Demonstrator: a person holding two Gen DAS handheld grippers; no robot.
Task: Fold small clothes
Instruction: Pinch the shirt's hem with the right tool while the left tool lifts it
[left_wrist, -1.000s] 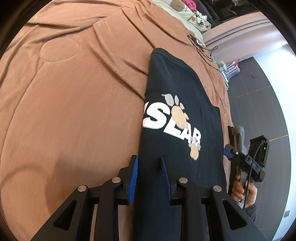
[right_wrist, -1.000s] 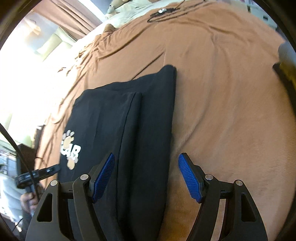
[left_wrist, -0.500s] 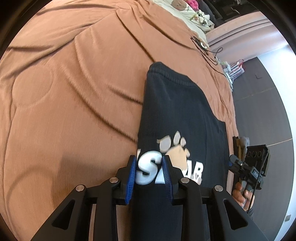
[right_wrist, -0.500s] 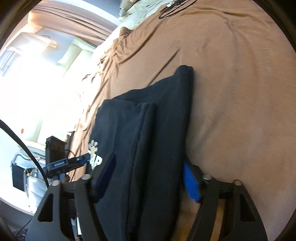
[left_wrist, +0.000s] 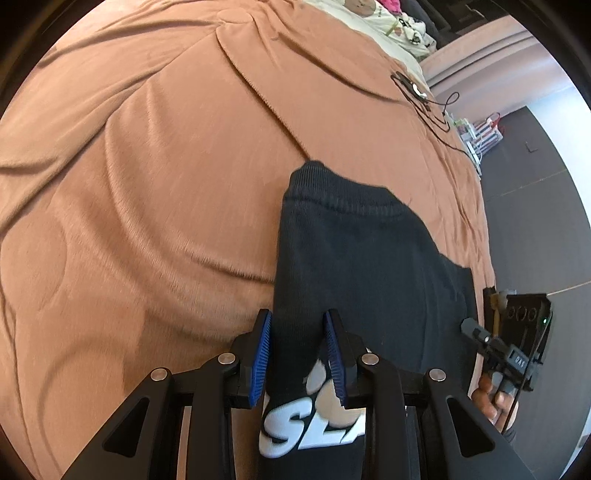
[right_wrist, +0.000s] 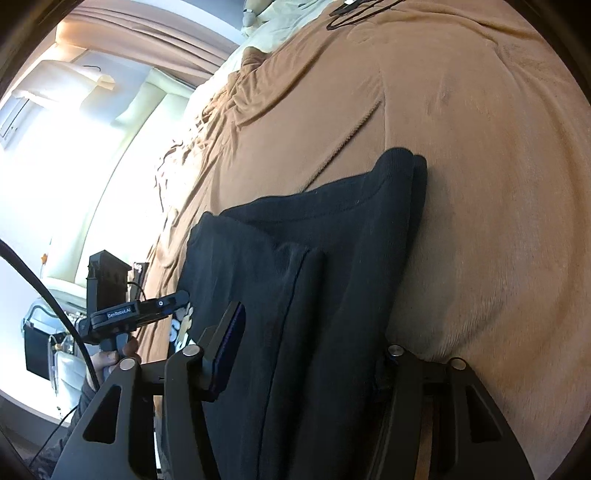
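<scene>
A black T-shirt (left_wrist: 369, 258) with white letters and a paw print lies folded lengthwise on a brown blanket (left_wrist: 147, 184). My left gripper (left_wrist: 297, 317) is shut on the shirt's left folded edge, and the cloth stands up between its blue pads with the print just below them. In the right wrist view the shirt (right_wrist: 314, 240) shows its ribbed collar end farthest away. My right gripper (right_wrist: 310, 332) straddles the shirt's right edge with its jaws closing. Its left finger (right_wrist: 229, 343) lies on top, and the cloth hides the right one. The left gripper (right_wrist: 147, 310) also shows there, held by a hand.
The blanket (right_wrist: 480, 184) covers a wide bed. A black cable (left_wrist: 424, 99) lies near its far edge, with pale bedding (left_wrist: 388, 22) beyond. Dark floor (left_wrist: 535, 221) runs along the bed's right side. A bright window and curtains fill the left of the right wrist view.
Both grippers have slid along the shirt toward its collar end. The print has dropped from ahead of the left fingers to below them. The right jaws have narrowed over the shirt's edge.
</scene>
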